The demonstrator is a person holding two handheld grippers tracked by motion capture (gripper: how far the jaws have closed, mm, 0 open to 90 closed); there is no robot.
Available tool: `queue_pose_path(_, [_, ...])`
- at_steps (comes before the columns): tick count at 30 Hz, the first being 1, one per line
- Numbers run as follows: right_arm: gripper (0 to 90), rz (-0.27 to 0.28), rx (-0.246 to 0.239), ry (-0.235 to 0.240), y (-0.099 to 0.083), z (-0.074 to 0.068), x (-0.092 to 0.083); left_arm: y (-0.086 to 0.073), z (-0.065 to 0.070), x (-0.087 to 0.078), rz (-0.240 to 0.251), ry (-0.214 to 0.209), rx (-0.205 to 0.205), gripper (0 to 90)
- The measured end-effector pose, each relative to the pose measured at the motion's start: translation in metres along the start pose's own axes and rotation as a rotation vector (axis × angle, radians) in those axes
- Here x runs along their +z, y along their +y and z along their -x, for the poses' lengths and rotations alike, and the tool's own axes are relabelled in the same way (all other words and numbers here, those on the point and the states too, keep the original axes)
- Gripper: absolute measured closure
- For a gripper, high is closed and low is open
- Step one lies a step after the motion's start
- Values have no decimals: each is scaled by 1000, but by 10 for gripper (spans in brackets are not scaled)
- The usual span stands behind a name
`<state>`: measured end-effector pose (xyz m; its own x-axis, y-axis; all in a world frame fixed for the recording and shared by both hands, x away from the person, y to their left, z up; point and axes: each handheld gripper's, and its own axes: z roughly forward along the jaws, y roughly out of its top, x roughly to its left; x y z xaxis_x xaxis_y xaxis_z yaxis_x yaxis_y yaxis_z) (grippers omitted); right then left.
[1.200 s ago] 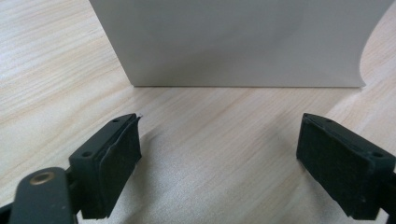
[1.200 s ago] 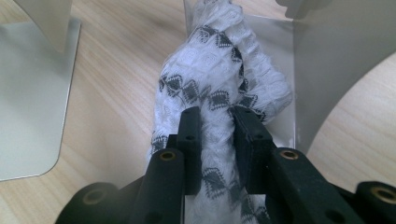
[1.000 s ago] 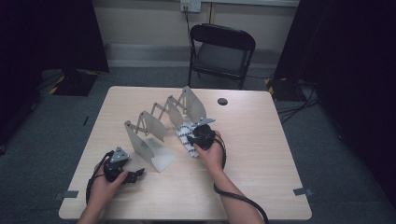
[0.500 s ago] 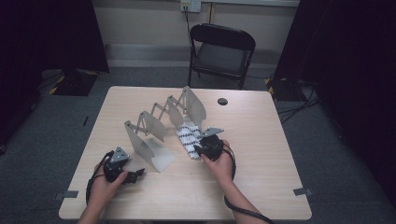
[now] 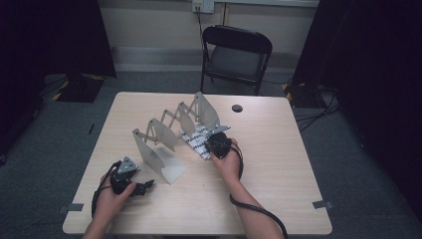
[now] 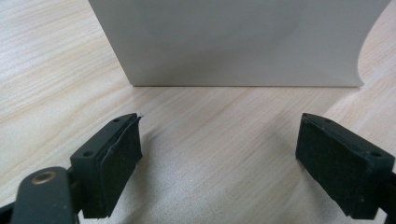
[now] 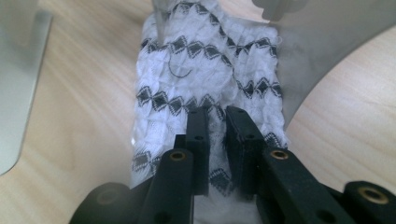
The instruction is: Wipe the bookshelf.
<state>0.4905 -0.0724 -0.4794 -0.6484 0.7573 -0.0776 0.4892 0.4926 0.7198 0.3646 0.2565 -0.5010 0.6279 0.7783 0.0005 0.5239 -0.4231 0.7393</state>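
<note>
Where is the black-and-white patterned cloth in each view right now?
High view: the patterned cloth lies at table centre, between the rack's far plates, under the right gripper.
Right gripper view: the cloth runs up the middle, a fold pinched between the jaws, which have just been closing.
Left gripper view: not in it.
Shared landmark: the metal accordion rack.

Black left gripper (image 5: 144,187), grey three-cornered plate, brass screws, trailing black cable

We see a white cloth (image 7: 205,88) with black diamond rows, crumpled flat on wood at frame centre.
</note>
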Motion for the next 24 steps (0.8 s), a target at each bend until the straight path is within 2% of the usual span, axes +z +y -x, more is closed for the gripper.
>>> queue_pose_path(4, [678, 17, 23, -2, -2, 1, -1, 0, 0, 0, 0, 0, 0, 139])
queue_pose_path(7, [562, 51, 57, 23, -6, 2, -12, 0, 0, 0, 0, 1, 0, 139])
queue_pose_path(10, [475, 70, 71, 41, -11, 5, -20, 0, 0, 0, 0, 1, 0, 139])
queue_pose_path(13, [412, 76, 69, 60, -15, 5, -23, 0, 0, 0, 0, 1, 0, 139])
queue_pose_path(15, [380, 63, 50, 62, -16, 4, -20, 0, 0, 0, 0, 2, 0, 139])
queue_pose_path(17, [381, 56, 33, 75, -16, 1, -14, 0, 0, 0, 0, 1, 0, 139])
queue_pose_path(20, [507, 22, -4, 32, -15, -5, -5, 0, 0, 0, -1, 1, 1, 139])
queue_pose_path(22, [632, 25, 27, 17, -14, -7, -2, 0, 0, 0, 0, 1, 0, 139])
queue_pose_path(24, [679, 30, 38, 11, -10, -8, -1, 0, 0, 0, 0, 1, 0, 139])
